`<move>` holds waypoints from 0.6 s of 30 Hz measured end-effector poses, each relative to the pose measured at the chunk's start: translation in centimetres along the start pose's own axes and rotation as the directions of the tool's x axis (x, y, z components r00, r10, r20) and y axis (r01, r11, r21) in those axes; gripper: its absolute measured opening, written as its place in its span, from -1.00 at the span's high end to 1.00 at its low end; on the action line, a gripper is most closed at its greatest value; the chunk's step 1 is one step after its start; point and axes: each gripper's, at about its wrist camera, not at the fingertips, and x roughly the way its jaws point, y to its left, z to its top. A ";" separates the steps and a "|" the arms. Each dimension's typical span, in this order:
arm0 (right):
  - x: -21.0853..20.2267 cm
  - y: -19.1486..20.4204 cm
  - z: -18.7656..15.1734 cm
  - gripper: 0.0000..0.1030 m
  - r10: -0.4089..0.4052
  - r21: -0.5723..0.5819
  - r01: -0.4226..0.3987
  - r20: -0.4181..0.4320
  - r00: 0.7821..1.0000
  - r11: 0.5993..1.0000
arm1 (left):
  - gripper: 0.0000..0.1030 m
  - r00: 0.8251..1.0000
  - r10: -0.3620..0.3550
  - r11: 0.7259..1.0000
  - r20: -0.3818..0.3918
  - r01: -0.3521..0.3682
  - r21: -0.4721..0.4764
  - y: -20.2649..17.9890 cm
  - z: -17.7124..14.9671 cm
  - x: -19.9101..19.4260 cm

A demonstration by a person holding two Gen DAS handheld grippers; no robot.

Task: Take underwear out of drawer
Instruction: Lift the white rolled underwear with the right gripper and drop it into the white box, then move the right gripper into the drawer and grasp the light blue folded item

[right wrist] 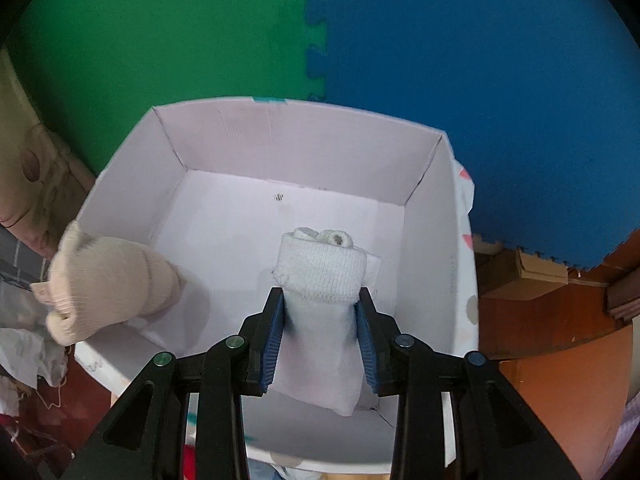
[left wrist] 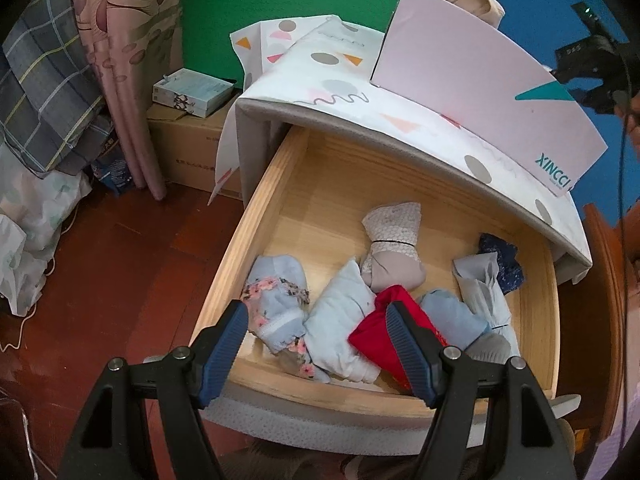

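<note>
White rolled bundle (right wrist: 320, 280) is pinched mid-body between right gripper (right wrist: 320, 312) fingers, soft, light. Left gripper (left wrist: 316, 320) is held half-open, empty, above red underwear (left wrist: 376, 332).

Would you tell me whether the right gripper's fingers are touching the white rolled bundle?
Touching: the right wrist view shows both fingers pressed against the white rolled bundle.

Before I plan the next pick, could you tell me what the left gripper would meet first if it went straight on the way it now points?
Most likely the white folded garment in the drawer, which lies between the open left gripper's fingers; depth is hard to judge.
</note>
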 end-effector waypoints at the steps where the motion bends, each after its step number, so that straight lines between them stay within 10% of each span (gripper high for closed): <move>1: 0.2 0.0 0.0 0.29 0.000 0.001 0.000 -0.007 1.000 1.000 | -0.43 1.000 0.002 1.000 0.003 -0.002 -0.001 0.0 0.0 0.0; 10: -3.4 0.3 -1.3 0.08 0.047 -0.022 -0.046 0.025 0.999 0.999 | -0.43 1.000 -0.005 1.000 0.000 0.005 -0.012 0.2 0.1 0.1; 18: -8.4 -0.1 -9.5 0.08 0.132 -0.111 -0.135 -0.038 0.991 0.985 | -0.43 0.999 -0.003 0.999 -0.047 0.002 -0.033 0.5 0.1 0.8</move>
